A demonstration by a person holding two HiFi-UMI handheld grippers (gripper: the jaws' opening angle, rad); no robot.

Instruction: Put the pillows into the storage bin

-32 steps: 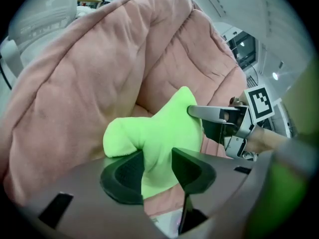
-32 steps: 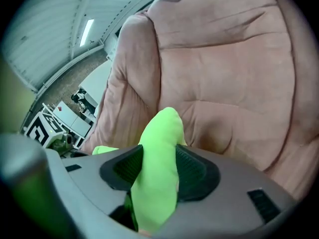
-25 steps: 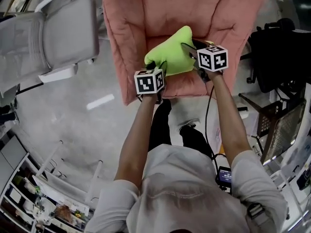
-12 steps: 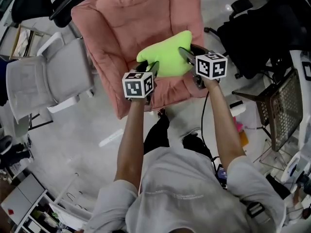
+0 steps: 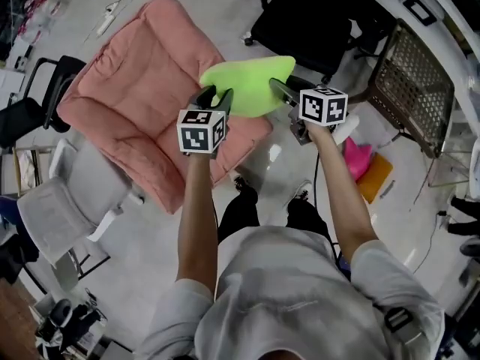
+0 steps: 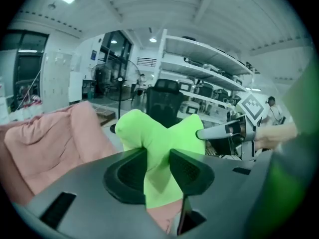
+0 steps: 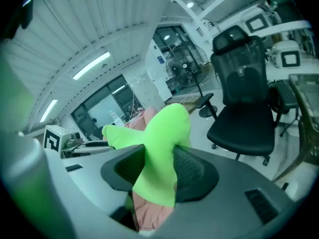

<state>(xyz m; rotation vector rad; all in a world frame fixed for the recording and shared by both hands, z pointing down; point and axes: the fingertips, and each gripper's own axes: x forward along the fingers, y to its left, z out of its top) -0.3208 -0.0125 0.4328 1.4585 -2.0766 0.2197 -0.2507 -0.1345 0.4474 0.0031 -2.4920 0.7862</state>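
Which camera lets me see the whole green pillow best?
The head view: the green pillow shows nearly whole between the left gripper and right gripper. Each gripper view shows only a close, pinched part.

Pillow point(image 5: 244, 88) lime green; padded chair point(image 5: 139, 118) salmon pink.

Both bare arms reach forward, roughly side by side; the left arm point(image 5: 196, 216) runs nearly straight; the right arm point(image 5: 339, 193) angles slightly inward toward the wrist; each wrist ends under a marker cube point(image 5: 201, 131); the left hand-held gripper point(image 5: 216, 96) pinches one end of the green pillow point(image 5: 244, 85), pads sunk into the fabric; the right hand-held gripper point(image 5: 283, 88) clamps the opposite end, its jaws having just closed a little further on it; both point forward and somewhat downward.
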